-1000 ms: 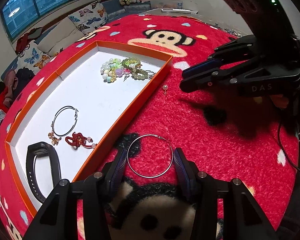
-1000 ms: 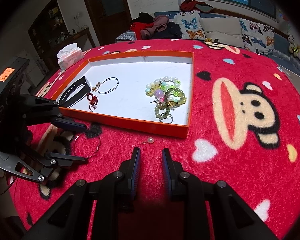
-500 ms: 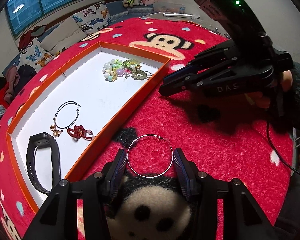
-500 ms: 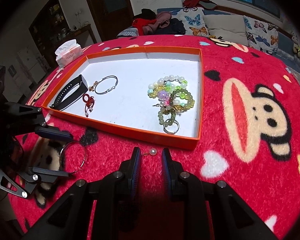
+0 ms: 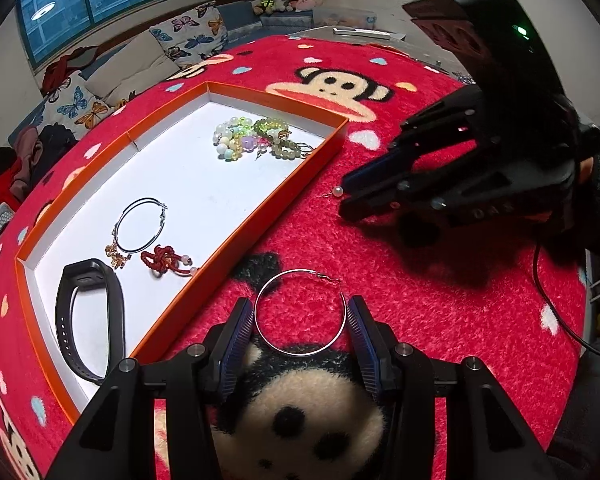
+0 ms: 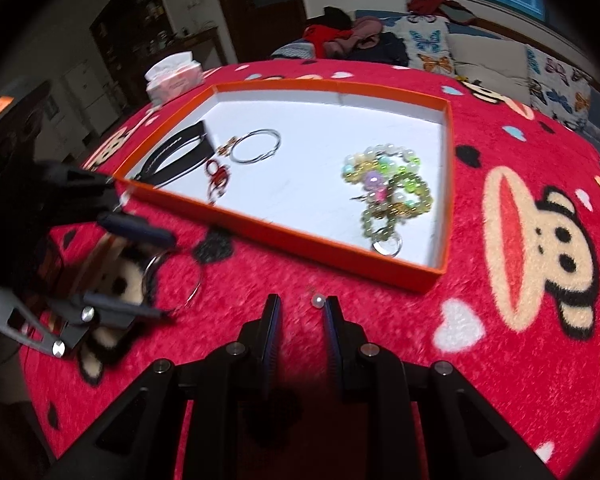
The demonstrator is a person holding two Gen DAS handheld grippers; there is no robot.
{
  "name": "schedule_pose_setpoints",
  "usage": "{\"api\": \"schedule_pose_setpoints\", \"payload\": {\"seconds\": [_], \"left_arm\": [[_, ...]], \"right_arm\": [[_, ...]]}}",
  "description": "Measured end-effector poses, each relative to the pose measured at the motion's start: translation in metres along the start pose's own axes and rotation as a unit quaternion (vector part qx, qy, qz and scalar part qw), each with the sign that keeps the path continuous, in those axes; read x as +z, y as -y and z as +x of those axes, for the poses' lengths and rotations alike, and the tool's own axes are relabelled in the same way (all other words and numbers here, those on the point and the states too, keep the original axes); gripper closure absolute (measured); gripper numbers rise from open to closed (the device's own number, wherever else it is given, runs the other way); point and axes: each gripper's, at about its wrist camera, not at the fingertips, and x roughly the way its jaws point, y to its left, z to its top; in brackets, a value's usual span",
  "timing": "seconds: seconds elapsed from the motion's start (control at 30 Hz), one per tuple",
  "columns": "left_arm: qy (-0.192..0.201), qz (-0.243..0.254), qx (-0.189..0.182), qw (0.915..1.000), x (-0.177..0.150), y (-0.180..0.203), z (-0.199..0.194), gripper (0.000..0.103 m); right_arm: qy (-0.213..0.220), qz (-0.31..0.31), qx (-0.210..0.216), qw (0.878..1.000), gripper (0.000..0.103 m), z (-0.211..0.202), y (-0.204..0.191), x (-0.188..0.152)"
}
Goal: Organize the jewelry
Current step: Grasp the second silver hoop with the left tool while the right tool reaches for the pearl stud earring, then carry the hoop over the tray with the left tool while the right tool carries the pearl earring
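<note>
Right gripper [image 6: 299, 310] has closed in on 1 pearl earring [image 6: 318, 300], jaws narrow, not gripping. Left gripper [image 5: 300, 314] wide around 1 hoop earring [image 5: 300, 312] on blanket beside orange tray [image 5: 236, 240] w/ 2 bead bracelets [image 5: 256, 140].

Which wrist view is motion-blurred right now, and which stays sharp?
Right wrist view: blurred, smearing the orange cardboard tray edge and the left gripper. Left wrist view: sharp; the thin silver hoop earring and the small pearl earring read crisply.

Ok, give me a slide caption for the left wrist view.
Left gripper brackets a silver hoop earring on the red rug beside the orange tray.
</note>
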Motion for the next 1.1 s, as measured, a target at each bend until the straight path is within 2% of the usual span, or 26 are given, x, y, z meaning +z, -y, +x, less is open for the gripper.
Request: {"api": "schedule_pose_setpoints", "payload": {"seconds": [0.57,0.87,1.1], "left_arm": [[0.002,-0.014,0.002,0.9999,-0.004,-0.007,-0.003,0.051],[0.005,-0.023,0.005,0.9997,-0.007,-0.008,-0.008,0.051],[0.014,-0.035,0.007,0.9993,-0.009,-0.01,-0.018,0.051]], "right_arm": [[0.006,-0.009,-0.034,0.999,0.079,0.005,0.0,0.005],[0.01,-0.022,-0.055,0.998,0.093,0.007,-0.006,0.004],[0.019,-0.012,-0.054,0.998,0.093,-0.001,-0.007,0.003]]}}
